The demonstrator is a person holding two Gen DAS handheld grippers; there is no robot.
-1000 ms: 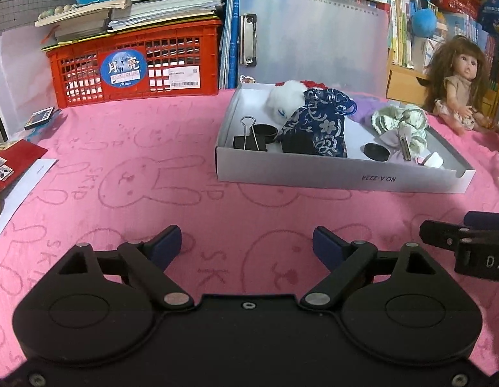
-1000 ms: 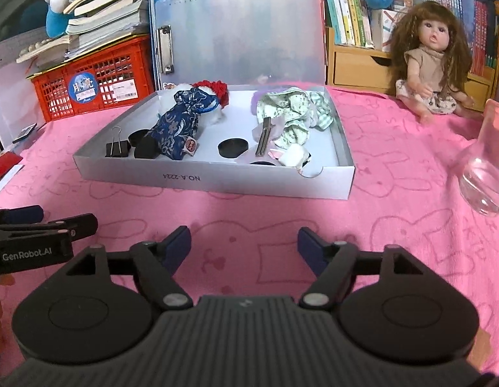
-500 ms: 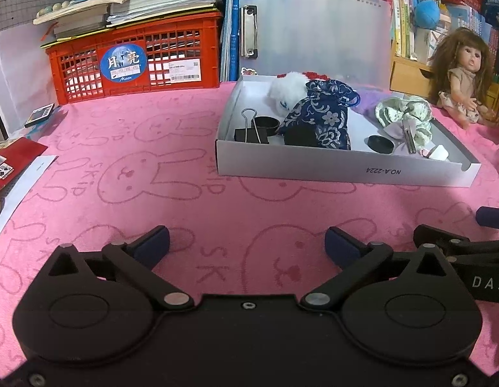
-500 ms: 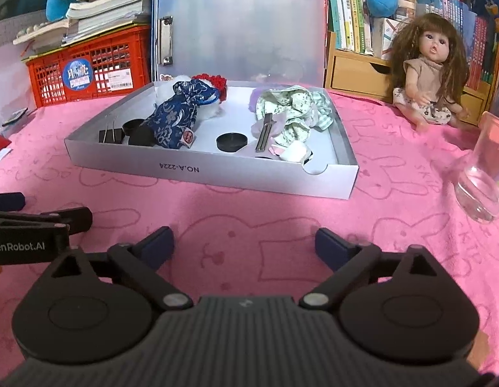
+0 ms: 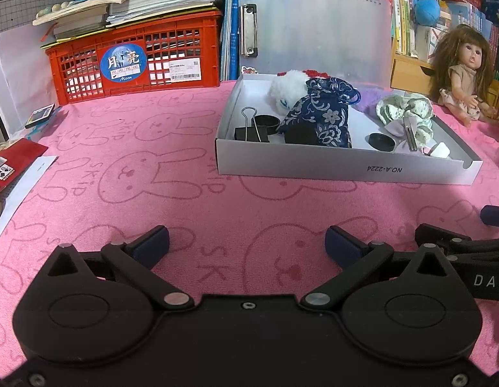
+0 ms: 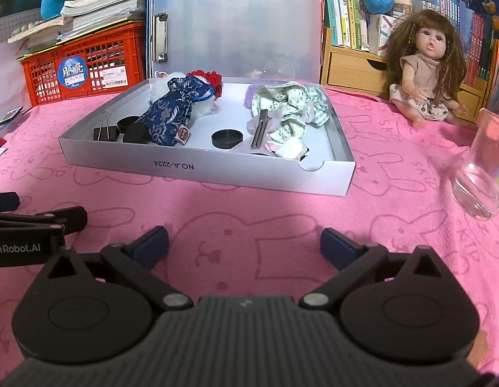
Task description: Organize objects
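Both grippers empty over pink cloth, tray ahead.
Left gripper (image 5: 246, 242) is spread wide with nothing between the fingers; right gripper (image 6: 244, 242) is still opening, only a little, also nothing between. The two sit side by side, near each other, well short of the tray (image 6: 217, 174). In the tray: binder clip (image 6: 105, 132) at left, blue pouch (image 6: 172, 116), black lid (image 6: 227, 138), metal clip (image 6: 259, 129), green cloth (image 6: 288, 106). Doll (image 6: 423, 67) and glass (image 6: 481, 174) stand on the cloth to the right.
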